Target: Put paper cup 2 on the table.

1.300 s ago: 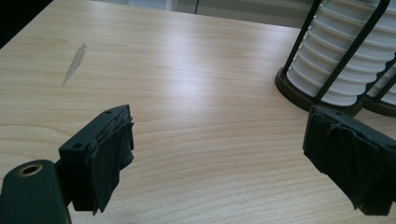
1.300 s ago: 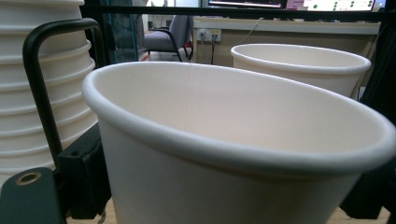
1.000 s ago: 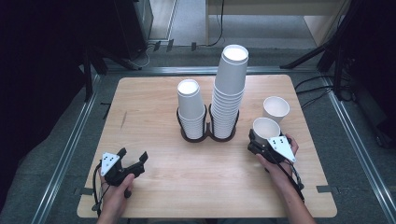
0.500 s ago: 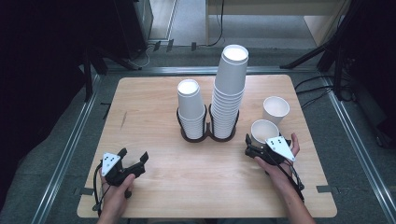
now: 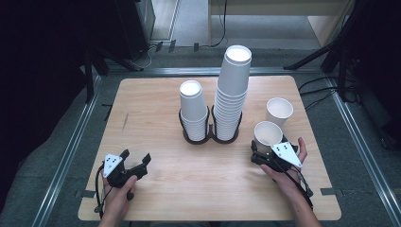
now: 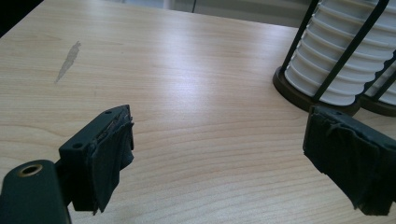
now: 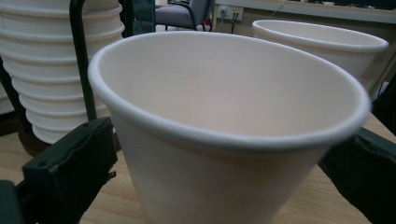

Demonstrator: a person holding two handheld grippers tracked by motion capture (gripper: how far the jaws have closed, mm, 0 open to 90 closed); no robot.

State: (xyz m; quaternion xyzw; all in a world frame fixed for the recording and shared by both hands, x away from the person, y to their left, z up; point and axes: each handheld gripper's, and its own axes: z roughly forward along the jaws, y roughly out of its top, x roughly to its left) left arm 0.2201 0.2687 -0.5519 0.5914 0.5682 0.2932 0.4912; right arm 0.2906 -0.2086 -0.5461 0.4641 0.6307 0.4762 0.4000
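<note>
In the high view a plain white paper cup (image 5: 267, 134) stands upright just right of the black stack holder (image 5: 210, 137), at the right gripper (image 5: 261, 156) – its jaws have just been opening. The right gripper view shows the cup (image 7: 224, 135) between wide, loosened jaws. In the left gripper view the left gripper (image 6: 243, 163) gapes empty, near the holder (image 6: 313, 95).

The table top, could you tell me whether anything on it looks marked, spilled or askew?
Only a pale grey smear on the wood of the table toward its left side. The cup stacks stand upright and nothing is spilled.
</note>
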